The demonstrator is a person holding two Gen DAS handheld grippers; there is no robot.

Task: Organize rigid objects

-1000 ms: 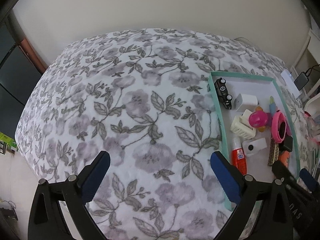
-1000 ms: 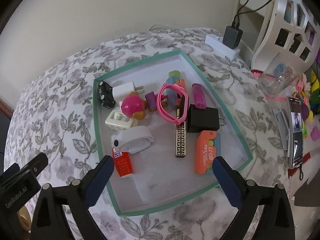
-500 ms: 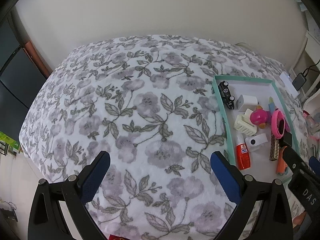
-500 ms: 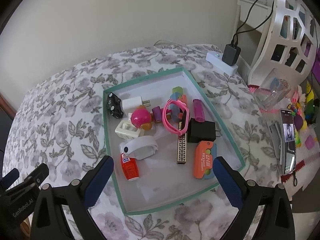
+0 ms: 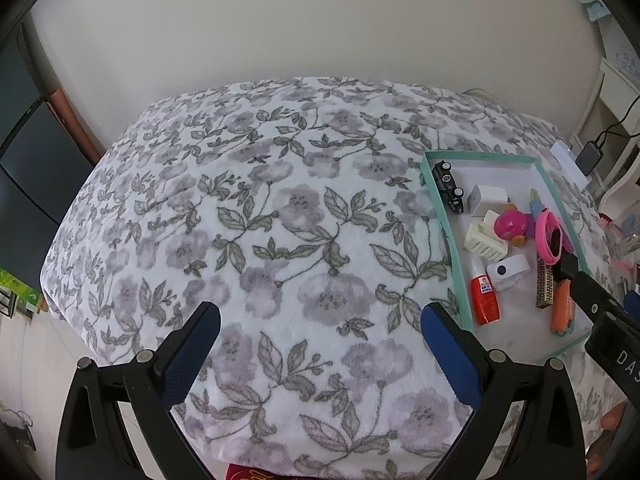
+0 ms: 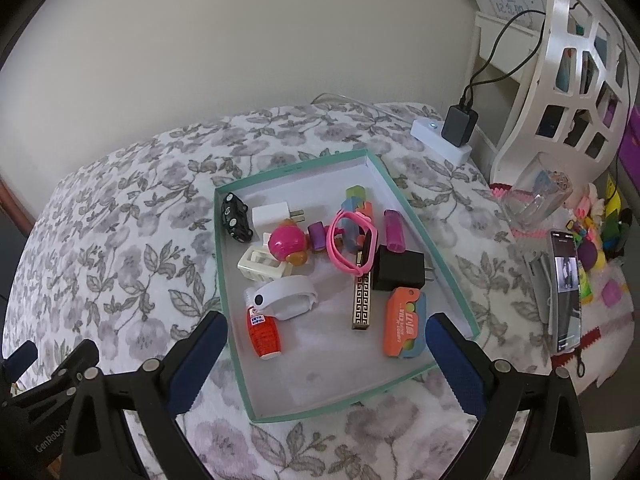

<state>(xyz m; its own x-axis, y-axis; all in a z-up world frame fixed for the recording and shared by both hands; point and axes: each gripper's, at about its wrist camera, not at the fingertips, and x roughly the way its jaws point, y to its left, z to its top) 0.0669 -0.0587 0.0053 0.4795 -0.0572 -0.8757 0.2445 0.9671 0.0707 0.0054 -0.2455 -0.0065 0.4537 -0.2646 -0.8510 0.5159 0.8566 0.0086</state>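
Note:
A teal-rimmed shallow box (image 6: 440,268) lies on a floral blanket (image 5: 260,220). It holds several small items: a black toy car (image 6: 236,218), a white charger (image 6: 272,213), a pink round toy (image 6: 286,244), a pink ring band (image 6: 352,242), a black charger (image 6: 400,268), an orange case (image 6: 404,322), a red glue bottle (image 6: 264,334), a gold patterned bar (image 6: 362,300). The box also shows at the right in the left wrist view (image 5: 440,220). My right gripper (image 6: 326,360) is open and empty above the box's near edge. My left gripper (image 5: 320,344) is open and empty over bare blanket.
A white power strip with a black adapter (image 6: 448,132) lies behind the box. A white lattice shelf (image 6: 576,80), a clear cup (image 6: 536,196), a phone (image 6: 566,292) and small toys (image 6: 600,240) stand to the right. A wall is behind the bed.
Both grippers have pulled back and up from the bed; the box and blanket look smaller and farther. Both stayed open and empty. The items in the box have not moved.

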